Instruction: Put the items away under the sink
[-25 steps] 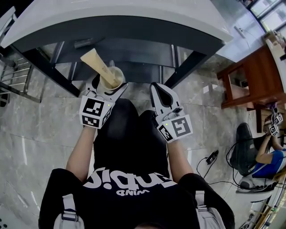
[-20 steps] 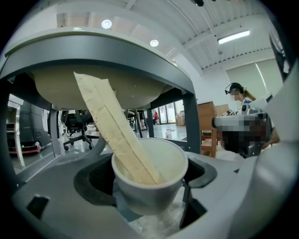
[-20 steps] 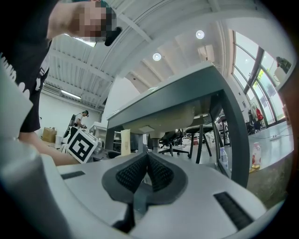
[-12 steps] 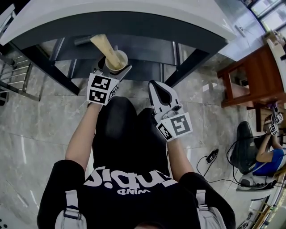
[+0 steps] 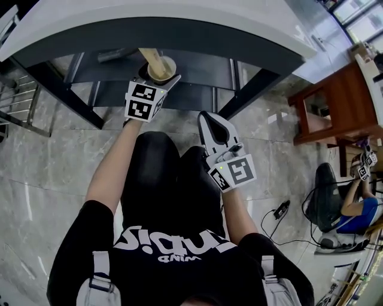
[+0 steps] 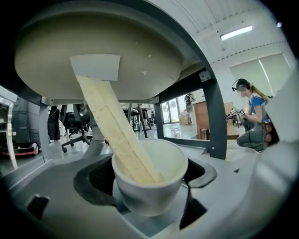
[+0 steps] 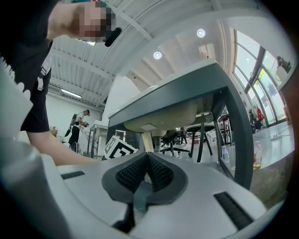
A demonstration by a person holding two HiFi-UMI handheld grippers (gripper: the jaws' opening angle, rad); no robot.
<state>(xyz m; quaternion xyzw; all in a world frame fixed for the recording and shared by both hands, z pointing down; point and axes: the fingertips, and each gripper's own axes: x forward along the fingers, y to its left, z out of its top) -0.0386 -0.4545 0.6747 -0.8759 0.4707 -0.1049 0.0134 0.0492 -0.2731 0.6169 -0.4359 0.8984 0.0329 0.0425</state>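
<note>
One smooth, round white cup (image 6: 149,186) sits clamped in the left gripper (image 5: 157,75), just beneath the bench's (image 5: 179,15) front edge and under the rounded sink basin (image 6: 93,51). One long, flat beige stick (image 6: 117,135) leans inside it. The right gripper (image 5: 207,118), with ribbed pads, is closed on nothing, short of that edge.

Smooth matt white cup (image 6: 149,184), pale matt wood-look flat stick (image 6: 117,135), dull cream sink underside (image 6: 93,51), dark painted metal frame (image 6: 213,116), glossy grey stone-look floor (image 5: 48,167), smooth white worktop (image 5: 179,18), ribbed black rubbery fingers (image 7: 161,175) in smooth grey plastic.
</note>
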